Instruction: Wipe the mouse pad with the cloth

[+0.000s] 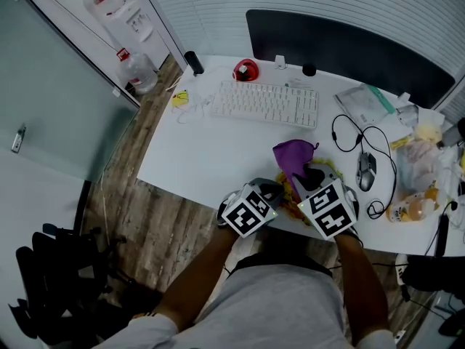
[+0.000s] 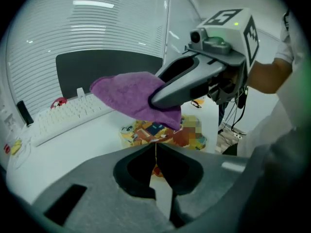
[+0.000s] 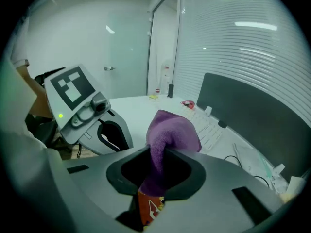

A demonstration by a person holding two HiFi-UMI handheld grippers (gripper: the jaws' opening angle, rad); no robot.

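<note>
The purple cloth (image 1: 293,155) hangs bunched from my right gripper (image 1: 311,177), which is shut on it just above the desk. In the right gripper view the cloth (image 3: 170,132) rises out of the closed jaws of that gripper (image 3: 155,165). Under it lies the colourful mouse pad (image 2: 163,134) near the desk's front edge, mostly covered in the head view, with only a yellow edge of the pad (image 1: 285,176) showing. My left gripper (image 2: 155,149) is shut, with its tips over the pad's near edge, close beside the right gripper (image 2: 177,84).
A white keyboard (image 1: 265,102) lies behind the pad, before a dark monitor (image 1: 349,49). A wired mouse (image 1: 367,169) and looping cables sit to the right, beyond them plastic bags (image 1: 421,151). A red object (image 1: 245,70) is at the back. A black chair (image 1: 58,275) stands on the floor at left.
</note>
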